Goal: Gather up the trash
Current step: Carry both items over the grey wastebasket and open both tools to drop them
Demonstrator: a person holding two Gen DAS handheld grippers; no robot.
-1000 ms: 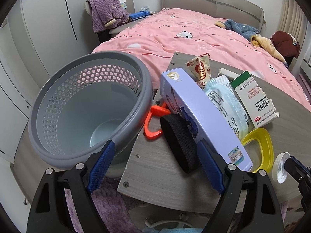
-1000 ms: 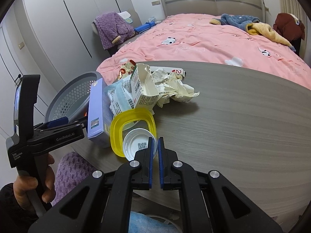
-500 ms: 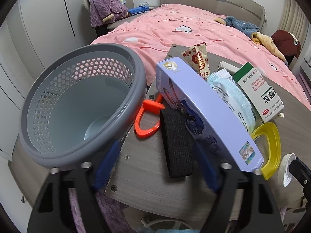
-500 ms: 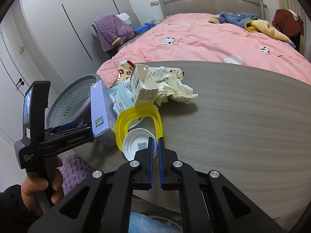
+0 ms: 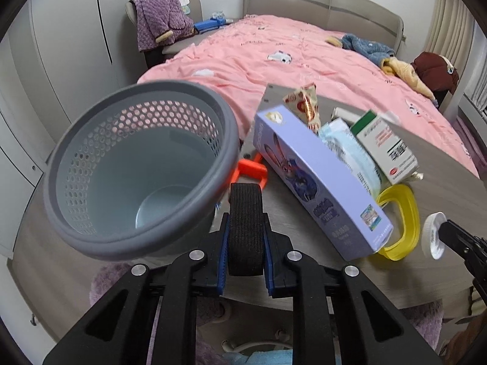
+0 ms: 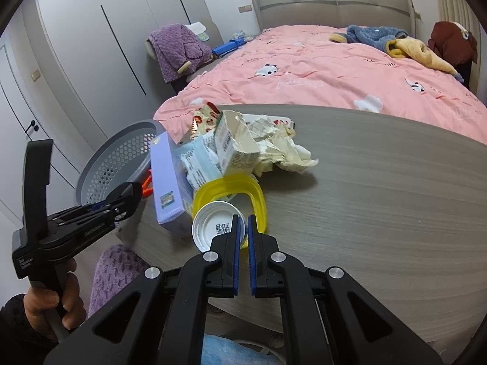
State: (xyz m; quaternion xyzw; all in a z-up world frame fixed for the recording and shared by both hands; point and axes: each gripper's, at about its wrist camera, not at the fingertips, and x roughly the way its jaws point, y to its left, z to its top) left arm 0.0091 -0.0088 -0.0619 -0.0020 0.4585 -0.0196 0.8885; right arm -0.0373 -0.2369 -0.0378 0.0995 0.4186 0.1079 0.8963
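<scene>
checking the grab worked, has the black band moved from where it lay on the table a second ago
Yes. The black band lay flat beside the purple box; now the left gripper pinches it, pulled back from the box toward the table's near edge.

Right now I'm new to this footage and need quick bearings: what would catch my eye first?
The left gripper, shut on a black band, sits beside the empty grey perforated bin. Right of it, a trash pile lies at the table's edge: a purple box, a torn carton and a yellow ring. The right gripper pinches a white lid, with a pink bed behind.
</scene>
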